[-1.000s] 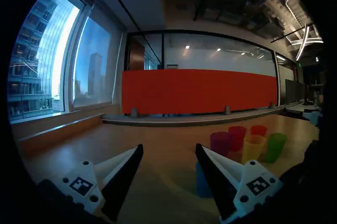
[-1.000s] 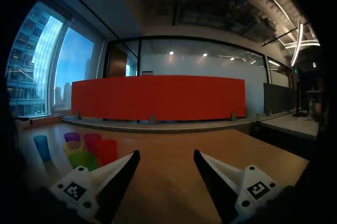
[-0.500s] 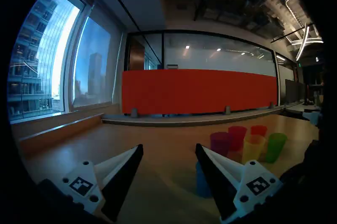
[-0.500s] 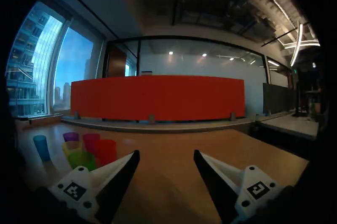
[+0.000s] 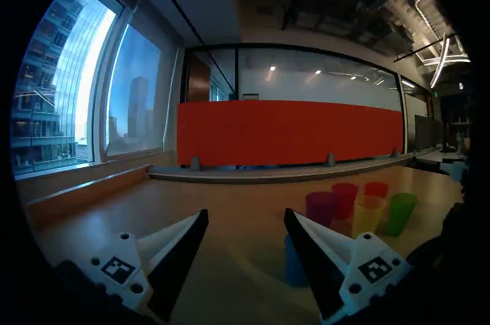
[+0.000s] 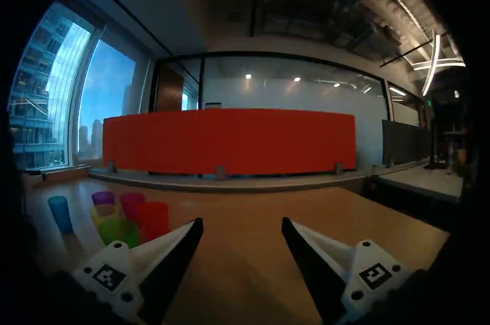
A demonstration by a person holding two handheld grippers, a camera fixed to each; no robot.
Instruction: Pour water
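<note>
Several coloured plastic cups stand on a wooden table. In the left gripper view a purple cup, a magenta cup, a red cup, a yellow cup and a green cup cluster at the right; a blue cup stands closer, partly hidden behind the right finger. My left gripper is open and empty. In the right gripper view the blue cup, purple cup, magenta cup, red cup and green cup stand at the left. My right gripper is open and empty.
A long red divider panel runs along the table's far edge. Tall windows line the left side. Another desk lies at the far right, past the table's edge.
</note>
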